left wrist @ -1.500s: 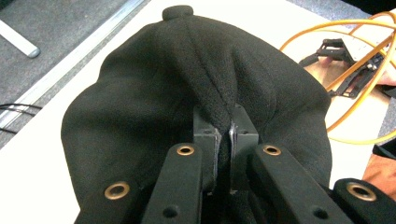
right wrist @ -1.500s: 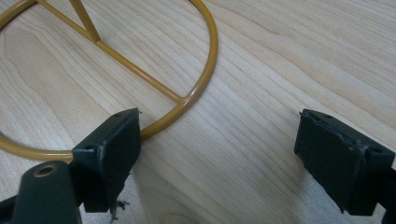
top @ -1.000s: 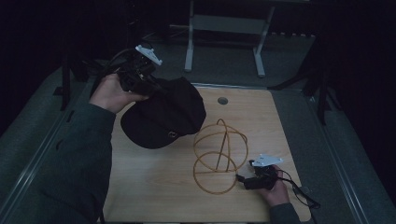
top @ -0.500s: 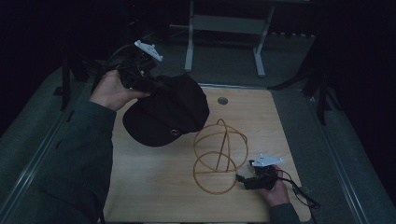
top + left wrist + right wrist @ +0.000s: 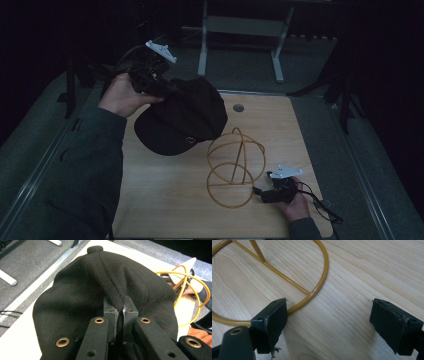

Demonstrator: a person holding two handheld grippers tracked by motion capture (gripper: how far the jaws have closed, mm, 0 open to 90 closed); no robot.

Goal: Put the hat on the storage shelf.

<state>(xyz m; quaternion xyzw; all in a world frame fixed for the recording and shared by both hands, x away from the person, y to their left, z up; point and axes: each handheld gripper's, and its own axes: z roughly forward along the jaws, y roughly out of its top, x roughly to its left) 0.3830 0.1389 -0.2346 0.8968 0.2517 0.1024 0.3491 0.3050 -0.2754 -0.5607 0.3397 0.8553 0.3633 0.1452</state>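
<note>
Two risks we see: our left gripper [image 5: 162, 86] fingers pinch only a fold of the black cap [image 5: 182, 122], held above the bench [image 5: 165, 200] at ten o'clock of the wire stand [image 5: 235, 167], so it may slip; our right gripper [image 5: 328, 322] fingers, wide apart, could nudge that stand.

Bare table [image 5: 165, 200] lies left of the wire stand [image 5: 235, 167].

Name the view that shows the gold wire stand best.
The high view: the whole wire stand sits on the table, base ring and dome. The right gripper view shows just part of its base ring; the left gripper view shows loops behind the black cap.
</note>
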